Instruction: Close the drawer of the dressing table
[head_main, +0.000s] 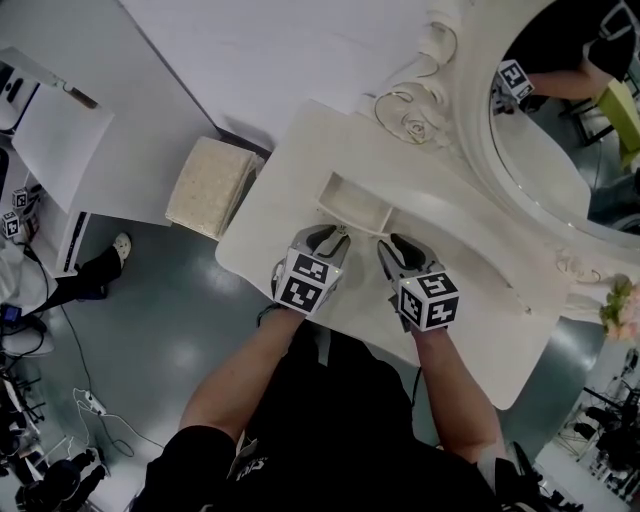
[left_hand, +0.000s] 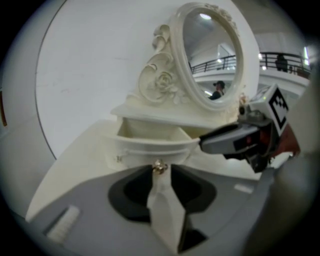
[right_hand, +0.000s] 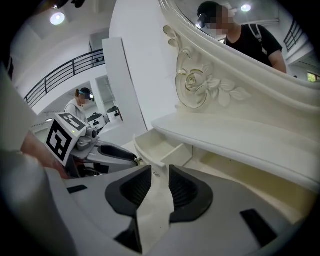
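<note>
Cream dressing table (head_main: 490, 322) (glossy grey floor (head_main: 185, 325))

- Cream table (head_main: 480, 330) with a curved front edge, its top mostly bare
- A raised ledge (head_main: 450, 205) runs along its back, and a small drawer (head_main: 355, 205) stands pulled out from under it, over the top
- An oval mirror (head_main: 570, 150) in a carved rose frame rises from the ledge
- Pale flowers (head_main: 620, 305) at the table's right end, perhaps lying on it, though the view's edge cuts them off
- Glossy grey floor (head_main: 190, 320) bears the table, with a cushioned stool (head_main: 212, 185) just beside the left end and a power strip (head_main: 92, 403) with cables well apart
</note>
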